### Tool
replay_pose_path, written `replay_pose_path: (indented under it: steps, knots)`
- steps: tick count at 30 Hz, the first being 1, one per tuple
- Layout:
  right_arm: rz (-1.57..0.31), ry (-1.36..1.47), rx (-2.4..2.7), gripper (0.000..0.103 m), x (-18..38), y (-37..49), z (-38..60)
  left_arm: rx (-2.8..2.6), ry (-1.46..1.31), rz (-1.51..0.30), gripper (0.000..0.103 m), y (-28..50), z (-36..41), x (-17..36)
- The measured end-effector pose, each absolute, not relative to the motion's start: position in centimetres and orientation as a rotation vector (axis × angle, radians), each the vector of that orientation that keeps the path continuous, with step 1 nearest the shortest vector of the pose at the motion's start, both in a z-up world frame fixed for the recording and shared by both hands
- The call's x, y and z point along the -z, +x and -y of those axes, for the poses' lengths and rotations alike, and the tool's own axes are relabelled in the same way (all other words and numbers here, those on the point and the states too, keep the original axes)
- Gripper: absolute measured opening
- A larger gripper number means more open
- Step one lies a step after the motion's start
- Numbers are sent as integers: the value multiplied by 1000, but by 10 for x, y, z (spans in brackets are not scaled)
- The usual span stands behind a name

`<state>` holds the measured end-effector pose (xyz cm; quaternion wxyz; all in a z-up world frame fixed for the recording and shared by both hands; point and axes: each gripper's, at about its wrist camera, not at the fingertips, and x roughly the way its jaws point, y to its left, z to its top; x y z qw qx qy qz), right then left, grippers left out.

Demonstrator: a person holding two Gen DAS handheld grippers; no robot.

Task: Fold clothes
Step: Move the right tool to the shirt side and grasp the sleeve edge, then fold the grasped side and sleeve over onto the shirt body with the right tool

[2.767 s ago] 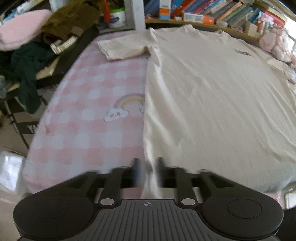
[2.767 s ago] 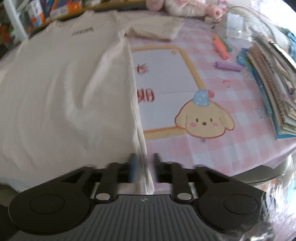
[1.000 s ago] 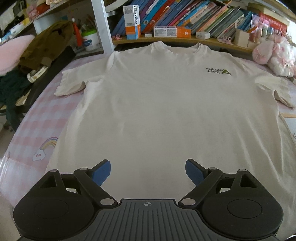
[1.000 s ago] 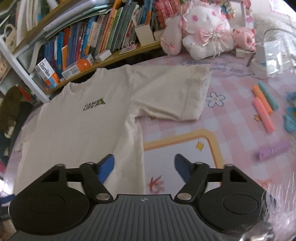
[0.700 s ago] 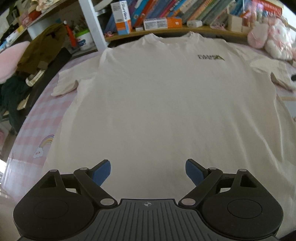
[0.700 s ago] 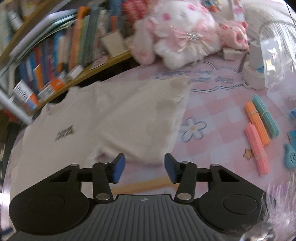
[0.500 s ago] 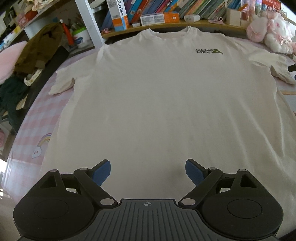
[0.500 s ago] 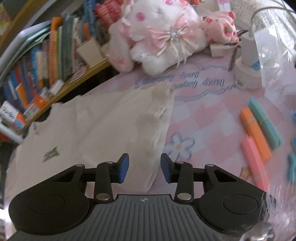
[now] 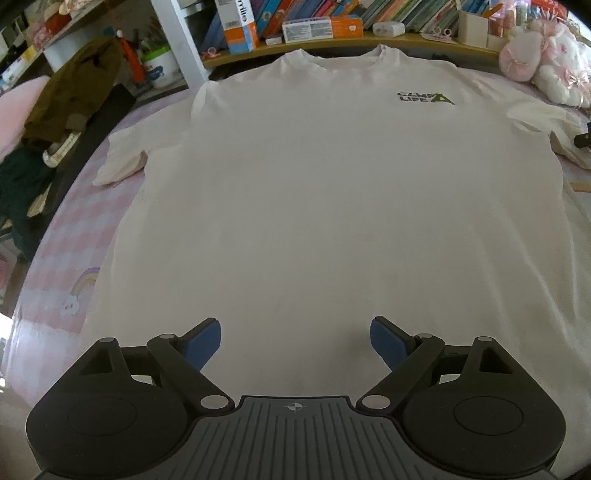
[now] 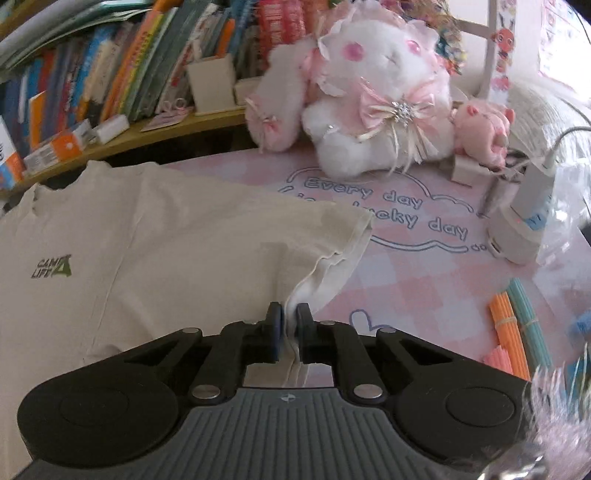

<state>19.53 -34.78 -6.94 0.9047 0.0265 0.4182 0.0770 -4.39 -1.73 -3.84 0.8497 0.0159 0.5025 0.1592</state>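
Cream t-shirt [image 9: 332,192] lay flat, front up, on the pink checked tablecloth [image 9: 66,236], collar toward the bookshelf [image 9: 332,22]. Right gripper [image 10: 289,317] clamped tight on the hem of the sleeve [image 10: 325,254] nearest the white plush bunny [image 10: 376,96], fabric bunched up. Left gripper [image 9: 295,338] spread wide, empty, over the shirt's lower hem.

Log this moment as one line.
right gripper: shut on sleeve | left gripper: open over t-shirt | fold: not started
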Motion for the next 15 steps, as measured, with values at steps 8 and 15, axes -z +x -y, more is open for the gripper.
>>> replay_pose_path:
  steps: [8,15]
  knots:
    - [-814,105,-162,6,31,208,330,-317,36,-1040,90,-49,4,38]
    - [-739,-93,-412,16,-6,184,202,-351,-22,-1044,90,-59,-21,41]
